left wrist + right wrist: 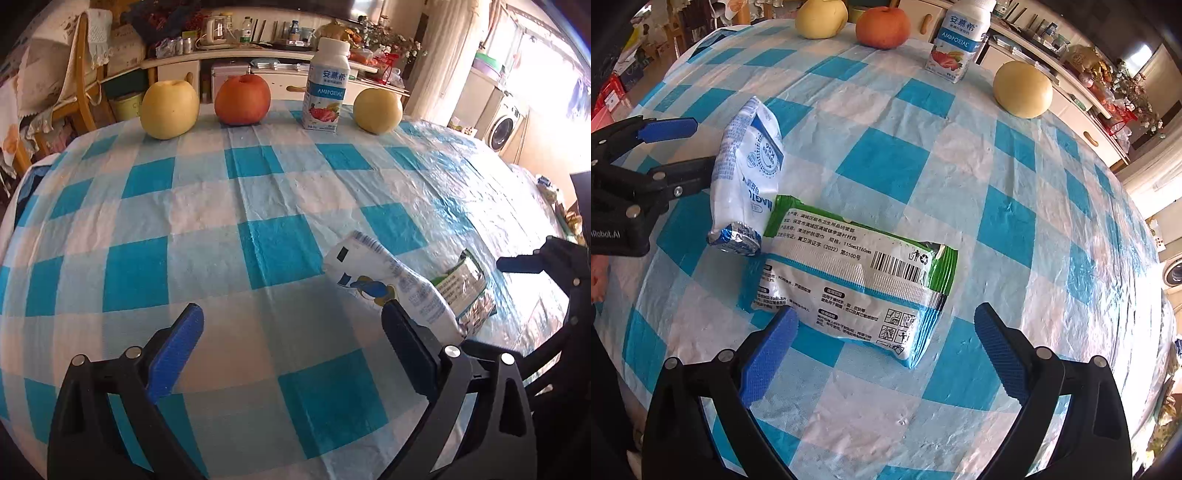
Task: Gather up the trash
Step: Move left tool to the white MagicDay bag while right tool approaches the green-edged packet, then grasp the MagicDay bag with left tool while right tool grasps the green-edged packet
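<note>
A crumpled white-and-blue pouch lies on the blue-checked tablecloth, just beyond and outside the right finger of my left gripper, which is open and empty. Beside the pouch lies a green-and-white wet-wipe pack, label side up. My right gripper is open low over the pack's near edge, its left fingertip at the pack's corner. In the right wrist view my left gripper comes in from the left, one finger against the pouch.
Along the far table edge stand a yellow pear, a red apple, a yoghurt bottle and another yellow pear. Behind them are a wooden chair and a cluttered sideboard. A washing machine stands far right.
</note>
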### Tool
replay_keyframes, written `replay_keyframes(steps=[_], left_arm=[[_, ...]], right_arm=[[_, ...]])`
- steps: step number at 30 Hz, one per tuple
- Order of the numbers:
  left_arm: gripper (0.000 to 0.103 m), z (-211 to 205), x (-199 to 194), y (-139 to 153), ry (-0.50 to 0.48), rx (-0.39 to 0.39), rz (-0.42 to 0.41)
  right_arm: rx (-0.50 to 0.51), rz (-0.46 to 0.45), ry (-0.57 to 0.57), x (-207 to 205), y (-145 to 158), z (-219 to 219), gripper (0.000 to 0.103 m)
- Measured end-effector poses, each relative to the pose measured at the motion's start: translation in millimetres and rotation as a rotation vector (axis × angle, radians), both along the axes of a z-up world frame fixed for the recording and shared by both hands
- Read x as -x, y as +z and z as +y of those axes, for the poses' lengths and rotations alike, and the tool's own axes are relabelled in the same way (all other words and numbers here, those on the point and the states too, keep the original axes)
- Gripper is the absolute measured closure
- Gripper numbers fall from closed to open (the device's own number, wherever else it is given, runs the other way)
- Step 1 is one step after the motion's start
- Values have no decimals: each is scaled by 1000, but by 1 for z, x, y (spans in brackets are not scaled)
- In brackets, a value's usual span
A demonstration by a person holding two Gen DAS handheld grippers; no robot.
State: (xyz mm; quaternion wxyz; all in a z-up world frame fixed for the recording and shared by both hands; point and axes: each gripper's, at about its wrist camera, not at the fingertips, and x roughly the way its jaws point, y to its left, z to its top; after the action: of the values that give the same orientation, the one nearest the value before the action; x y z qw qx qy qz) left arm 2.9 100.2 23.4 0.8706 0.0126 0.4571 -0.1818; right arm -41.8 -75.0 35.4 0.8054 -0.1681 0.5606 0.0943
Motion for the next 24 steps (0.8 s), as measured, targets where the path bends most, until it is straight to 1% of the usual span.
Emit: replay_keyframes(steps=[3, 5, 7, 9, 12, 14, 17, 20, 24], left_arm=[[6, 0, -6, 0, 24, 75, 15], [6, 0, -8, 2, 32, 150, 30], [6, 1, -10, 4, 13, 266, 68], [6, -1, -7, 5, -2, 342, 99], [6, -8, 1, 6, -49, 403, 123], [6, -15, 5, 3, -76, 412, 139], [6, -27, 5, -5, -93, 388, 155], [6, -37, 0, -13, -97, 349, 159], [8, -42, -8, -14, -86, 300, 130]], right_arm=[[2, 5, -9, -2, -3, -2, 8], [-2, 8, -18, -4, -4, -5, 7], [-8, 8, -37, -6, -5, -9, 7], [-12, 7, -60, -9, -6, -14, 7], [-18, 14, -91, -11, -6, -20, 7], [-9, 11, -86, -10, -6, -19, 7], [-10, 12, -76, -9, -6, -17, 7], [-48, 27, -75, -9, -7, -18, 7], [-134, 45, -92, -10, -5, -24, 7]])
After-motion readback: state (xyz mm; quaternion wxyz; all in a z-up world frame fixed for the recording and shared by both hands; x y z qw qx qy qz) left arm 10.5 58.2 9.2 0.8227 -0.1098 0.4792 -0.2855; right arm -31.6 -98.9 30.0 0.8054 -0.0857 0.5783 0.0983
